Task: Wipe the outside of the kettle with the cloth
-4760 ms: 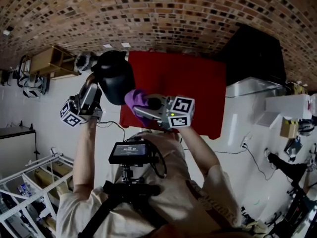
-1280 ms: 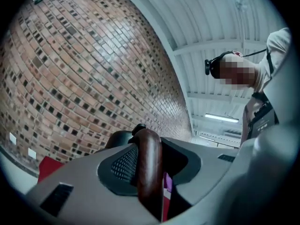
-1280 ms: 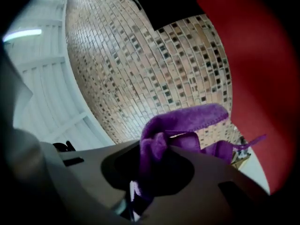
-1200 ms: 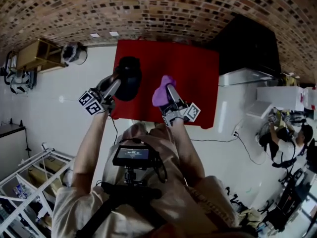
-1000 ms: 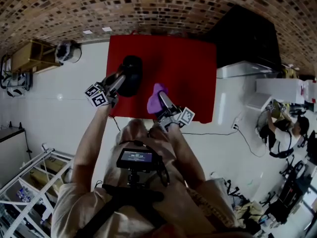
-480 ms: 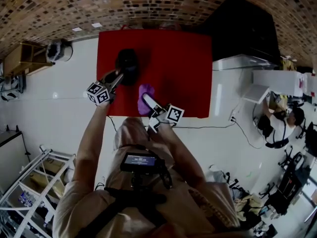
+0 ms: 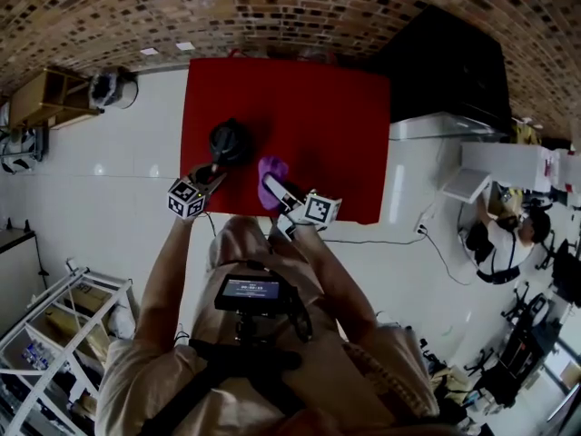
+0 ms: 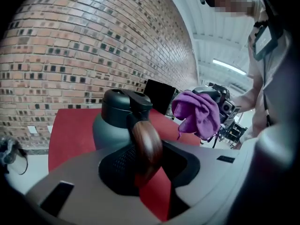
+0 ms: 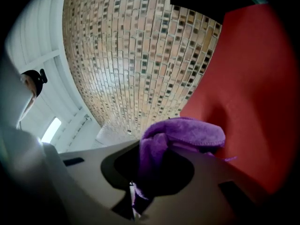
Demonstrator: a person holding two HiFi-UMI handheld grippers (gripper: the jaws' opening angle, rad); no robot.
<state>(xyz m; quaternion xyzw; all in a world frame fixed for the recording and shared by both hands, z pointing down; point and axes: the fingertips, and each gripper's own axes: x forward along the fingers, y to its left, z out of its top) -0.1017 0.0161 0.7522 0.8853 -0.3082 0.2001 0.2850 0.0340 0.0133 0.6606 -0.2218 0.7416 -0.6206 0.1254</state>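
In the upper centre of the head view, the dark round kettle (image 7: pixel 231 140) is over the red mat (image 7: pixel 318 125). The left gripper (image 7: pixel 214 169) is clamped on its brown wooden handle (image 8: pixel 146 146). The right gripper (image 7: pixel 275 186) pinches the purple cloth (image 7: pixel 270 165) just beside it. I think it is best to steady the handle and press a broad fold of cloth on the wall.

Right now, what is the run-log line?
left gripper: shut on kettle handle | right gripper: shut on cloth | kettle: over red mat | cloth: not touching kettle

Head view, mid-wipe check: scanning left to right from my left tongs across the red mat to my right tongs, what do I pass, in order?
left marker cube → kettle → purple cloth → right marker cube
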